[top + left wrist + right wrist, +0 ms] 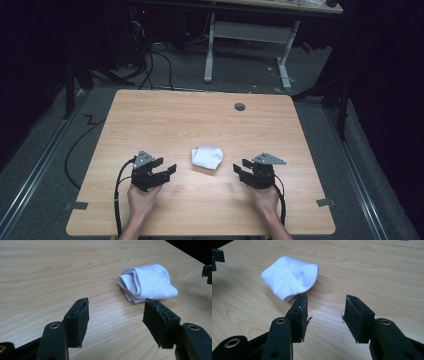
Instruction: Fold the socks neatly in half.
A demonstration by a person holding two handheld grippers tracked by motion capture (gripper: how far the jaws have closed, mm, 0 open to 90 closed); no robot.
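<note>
Seemingly the approach is the step in hand; the folded white sock lies on the worktop between the left claw and right claw, touched by neither; both gape wide and hold nothing. Next, I judge, one claw must close in around the sock's edge.

The table is light wood, pale tan with darker wavy grain lines running across it, and a small grey round cap sits near its far edge. The folded sock lying between the two hands is plain white, unpatterned, with soft grey shadow in its folds. The left gripper and the right gripper are black, each topped with a grey plate; their jaws show brass-coloured rivets. The floor around is dark grey.
</note>
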